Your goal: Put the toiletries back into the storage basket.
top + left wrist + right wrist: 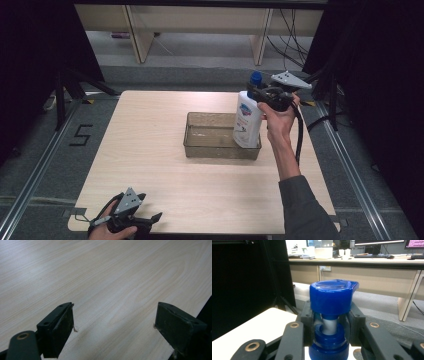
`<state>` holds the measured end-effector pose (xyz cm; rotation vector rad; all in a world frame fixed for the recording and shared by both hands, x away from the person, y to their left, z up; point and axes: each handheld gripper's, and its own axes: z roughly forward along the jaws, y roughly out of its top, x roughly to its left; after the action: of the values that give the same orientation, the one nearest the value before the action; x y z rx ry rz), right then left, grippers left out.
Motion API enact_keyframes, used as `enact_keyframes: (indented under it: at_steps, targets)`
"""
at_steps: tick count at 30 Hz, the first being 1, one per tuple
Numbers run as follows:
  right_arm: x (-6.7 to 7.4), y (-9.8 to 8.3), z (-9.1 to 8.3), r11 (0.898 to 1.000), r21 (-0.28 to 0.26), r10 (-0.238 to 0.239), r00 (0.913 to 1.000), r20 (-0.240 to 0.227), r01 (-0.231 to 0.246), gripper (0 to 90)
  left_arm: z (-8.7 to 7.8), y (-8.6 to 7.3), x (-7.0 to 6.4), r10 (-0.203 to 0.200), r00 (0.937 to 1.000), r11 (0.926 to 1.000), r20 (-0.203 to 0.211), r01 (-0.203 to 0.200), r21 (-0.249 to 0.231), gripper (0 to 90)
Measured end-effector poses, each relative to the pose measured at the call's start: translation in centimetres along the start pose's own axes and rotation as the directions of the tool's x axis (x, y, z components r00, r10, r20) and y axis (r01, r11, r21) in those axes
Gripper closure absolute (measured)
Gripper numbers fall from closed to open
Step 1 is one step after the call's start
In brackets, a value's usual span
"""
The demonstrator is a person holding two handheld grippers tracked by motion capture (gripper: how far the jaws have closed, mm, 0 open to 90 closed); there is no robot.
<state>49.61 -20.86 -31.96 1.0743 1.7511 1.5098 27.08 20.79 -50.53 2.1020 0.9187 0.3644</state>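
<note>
A white pump bottle (247, 120) with a blue label and blue pump head (256, 78) stands upright at the right end of a clear rectangular bin (200, 146); its base is over or in the bin. My right gripper (258, 93) is shut on the bottle's neck, just under the pump head (333, 298), with a jaw on each side of the blue collar (329, 341). My left gripper (150, 220) rests low at the table's front left edge, open, with nothing between its fingers (60, 328); bare wood (112, 290) lies under it.
The light wooden table (150, 130) carries the bin near its middle. Dark stands and curtains flank both sides, and desk legs and cables sit on the floor beyond the far edge. A "5" is marked on the floor at the left.
</note>
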Motion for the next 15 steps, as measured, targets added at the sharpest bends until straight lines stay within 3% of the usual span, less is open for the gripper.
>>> enact_keyframes:
  at_steps: [2,7,9,15]
  targets:
    - [0.0,-0.2,0.0,1.0,0.001,0.007,0.9999,-0.008,-0.007,65.8,-0.1,0.0,0.1,0.019,0.9998,0.9997,-0.005,-0.019,0.015,14.9]
    - [0.1,-0.8,0.2,1.0,0.005,-0.005,1.0,-0.002,0.005,65.8,0.0,0.0,0.0,-0.001,1.0,1.0,0.001,0.001,-0.001,14.9]
    - [0.0,-1.0,0.1,1.0,0.01,0.011,0.9999,-0.008,-0.011,65.8,-0.1,0.0,0.1,0.017,0.9998,0.9998,-0.01,-0.016,0.012,14.9]
    - [-0.2,-1.8,0.0,1.0,0.013,0.019,0.9998,-0.01,-0.018,65.8,0.0,0.0,0.1,0.017,0.9998,0.9998,-0.01,-0.017,0.012,14.9]
